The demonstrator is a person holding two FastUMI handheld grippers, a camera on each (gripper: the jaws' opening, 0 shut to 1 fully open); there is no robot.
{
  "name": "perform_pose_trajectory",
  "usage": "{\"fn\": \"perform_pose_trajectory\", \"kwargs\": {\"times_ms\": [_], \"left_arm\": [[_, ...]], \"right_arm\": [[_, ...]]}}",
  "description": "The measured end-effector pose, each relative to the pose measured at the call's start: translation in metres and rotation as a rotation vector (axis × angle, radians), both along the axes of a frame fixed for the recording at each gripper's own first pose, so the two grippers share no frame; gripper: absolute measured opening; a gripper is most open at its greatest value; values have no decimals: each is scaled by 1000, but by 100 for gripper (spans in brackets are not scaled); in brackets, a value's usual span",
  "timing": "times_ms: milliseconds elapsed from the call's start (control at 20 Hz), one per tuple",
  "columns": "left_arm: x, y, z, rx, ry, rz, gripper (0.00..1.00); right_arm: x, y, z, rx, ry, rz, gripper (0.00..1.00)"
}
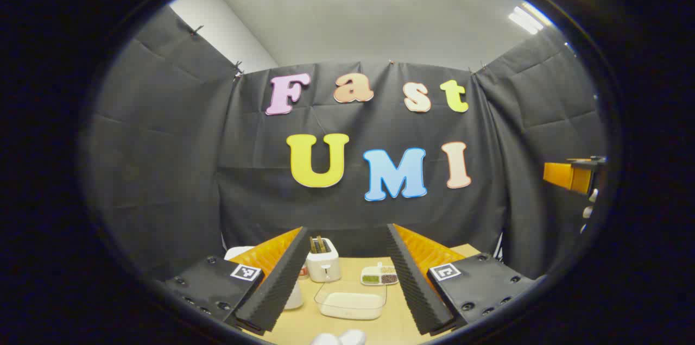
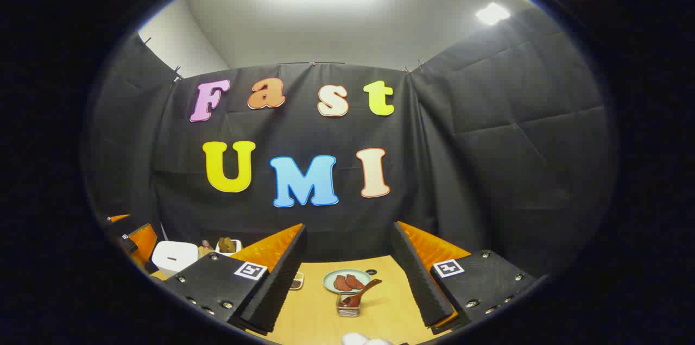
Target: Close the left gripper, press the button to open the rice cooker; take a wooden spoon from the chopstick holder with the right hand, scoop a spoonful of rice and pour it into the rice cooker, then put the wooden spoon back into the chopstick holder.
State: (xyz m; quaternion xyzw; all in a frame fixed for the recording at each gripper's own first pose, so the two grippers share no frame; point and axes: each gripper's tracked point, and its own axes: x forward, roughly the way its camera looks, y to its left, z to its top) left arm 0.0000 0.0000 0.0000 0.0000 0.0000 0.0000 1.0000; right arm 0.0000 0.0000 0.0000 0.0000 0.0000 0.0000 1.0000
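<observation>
Ridged foam pads line both of my tools, and both stand spread wide with nothing between the fingers. Left tool (image 1: 347, 280) hangs above the light wooden tabletop (image 1: 304, 323); right tool (image 2: 350, 280) likewise, raised and level.

Left gripper view, going outward: a clear shallow tray (image 1: 352, 304) just ahead, a small divided dish of grains (image 1: 380, 275) behind it, a white toaster (image 1: 323, 264) with two slices standing in it. A white rounded body sits partly hidden behind my left finger; I cannot tell what it is. At the far right edge, the other tool's orange body.

Right gripper view, going outward: a small clear holder (image 2: 348, 306) with the wooden spoon (image 2: 362, 290) leaning out, handle tipped up and right. Behind it, a pale green plate (image 2: 347, 281) of reddish-brown pieces. Far left, past my finger, the white rice cooker (image 2: 174, 257), lid down.

Judgement: nothing begun. The left tool must close before pressing the button; spread as it is, a finger could straddle or miss it. The spoon's holder looks light and could tip or slide if I pull the handle sideways. The plate sits close behind, easy to clip.

The cooker is plainly recognisable from the right tool; the tray and toaster show from the left.
</observation>
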Motion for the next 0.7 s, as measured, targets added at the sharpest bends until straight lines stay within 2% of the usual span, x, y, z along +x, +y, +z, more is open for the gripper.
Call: {"fn": "perform_pose_trajectory", "kwargs": {"times_ms": [100,350,450,700], "left_arm": [[2,13,9,1,-2,16,94],[11,35,13,44,17,32,94],[12,39,10,31,26,41,94],[12,44,21,25,14,70,94]], "right_arm": [[7,34,-2,32,29,61,95],[3,93,-14,-23,69,181,95],[0,101,-19,-65,70,193,95],[2,100,-16,-69,77,208,95]]}}
